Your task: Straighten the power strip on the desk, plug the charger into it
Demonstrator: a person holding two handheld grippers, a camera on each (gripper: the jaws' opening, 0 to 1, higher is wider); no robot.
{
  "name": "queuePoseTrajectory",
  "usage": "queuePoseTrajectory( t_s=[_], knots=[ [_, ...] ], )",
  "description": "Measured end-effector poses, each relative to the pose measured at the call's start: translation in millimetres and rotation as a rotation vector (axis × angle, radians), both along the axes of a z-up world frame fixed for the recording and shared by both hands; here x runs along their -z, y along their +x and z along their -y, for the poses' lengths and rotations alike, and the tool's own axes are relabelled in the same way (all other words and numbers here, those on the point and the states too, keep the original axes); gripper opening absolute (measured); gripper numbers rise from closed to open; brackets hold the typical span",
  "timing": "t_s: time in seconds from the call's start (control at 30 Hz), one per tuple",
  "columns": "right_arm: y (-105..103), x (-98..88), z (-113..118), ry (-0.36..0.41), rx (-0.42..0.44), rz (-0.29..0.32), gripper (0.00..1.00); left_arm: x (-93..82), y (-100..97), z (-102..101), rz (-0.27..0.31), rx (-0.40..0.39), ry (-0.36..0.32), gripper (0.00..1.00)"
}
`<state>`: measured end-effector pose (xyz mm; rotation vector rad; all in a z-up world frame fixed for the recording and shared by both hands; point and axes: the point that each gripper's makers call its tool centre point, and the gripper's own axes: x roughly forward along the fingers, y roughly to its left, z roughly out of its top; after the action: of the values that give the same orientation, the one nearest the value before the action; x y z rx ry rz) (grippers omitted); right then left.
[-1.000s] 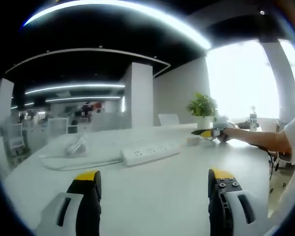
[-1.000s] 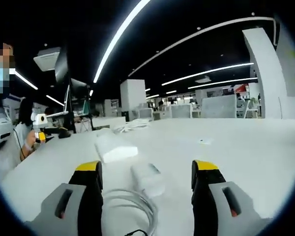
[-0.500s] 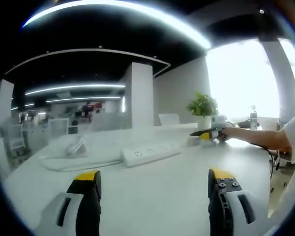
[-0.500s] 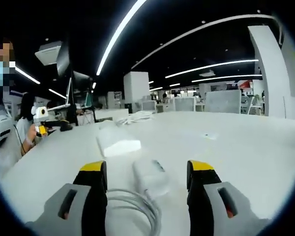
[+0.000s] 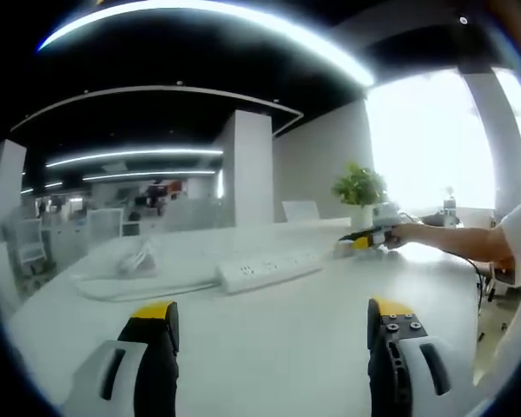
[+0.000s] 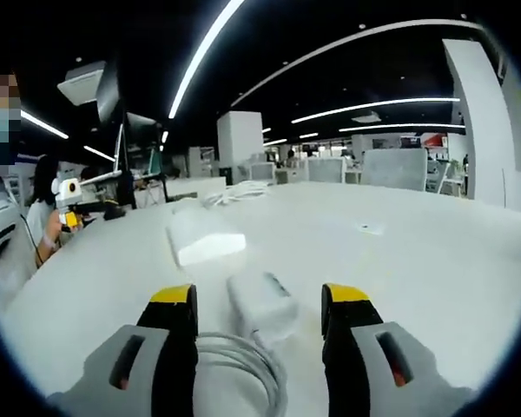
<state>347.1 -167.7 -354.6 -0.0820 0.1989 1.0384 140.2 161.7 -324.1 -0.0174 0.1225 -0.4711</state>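
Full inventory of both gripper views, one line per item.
power strip: 1, white, mid-desk in the left gripper view, lying at an angle
charger: 1, white, on the desk between the right gripper's jaws
charger cable: 1, white, coiled just behind the charger
desk: 1, white, under everything
potted plant: 1, green, far edge of the desk
left gripper: jaws apart, empty, low over the desk
right gripper: jaws apart either side of the charger
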Motion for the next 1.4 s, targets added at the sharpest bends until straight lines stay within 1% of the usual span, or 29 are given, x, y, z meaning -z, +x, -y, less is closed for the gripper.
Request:
queuePoseTrajectory(
  t_s=[0.37,0.5,0.6,0.93,1.03,1.1,1.13,1.27,1.33,1.4],
  knots=[
    [-3,6.4,-2,-0.043,-0.001,-0.016,0.48,-1.4,0.6,-2,0.004,-0.001,0.0,0.92],
    [-5,7.1,-4,-0.043,-0.005,-0.018,0.39,0.9,1.4,-1,-0.002,0.001,0.0,0.92],
    [-5,8.9,-6,-0.057,-0.007,-0.024,0.36,0.7,2.0,-1,-0.002,0.004,0.0,0.92],
    [-3,9.3,-4,-0.085,0.017,-0.024,0.33,-0.1,2.7,-1,0.001,0.003,-0.002,0.93],
    [-1,9.7,-3,-0.111,0.038,-0.018,0.31,0.2,2.4,-2,0.001,0.002,-0.005,0.93],
    [-2,9.8,-2,-0.135,0.044,0.003,0.3,0.3,2.4,-2,0.002,0.001,-0.005,0.93],
    [-2,10.6,-1,-0.141,0.052,0.004,0.29,0.4,2.4,-2,0.001,0.001,-0.007,0.93],
    [-2,10.8,0,-0.13,0.063,0.004,0.28,1.2,2.1,-1,0.0,0.004,-0.008,0.93],
    [-1,10.9,1,-0.118,0.079,-0.013,0.27,1.3,1.7,0,0.0,0.006,-0.007,0.93],
    [-1,10.8,2,-0.123,0.082,-0.012,0.27,0.9,1.2,-1,0.002,0.006,-0.007,0.93]
  ],
)
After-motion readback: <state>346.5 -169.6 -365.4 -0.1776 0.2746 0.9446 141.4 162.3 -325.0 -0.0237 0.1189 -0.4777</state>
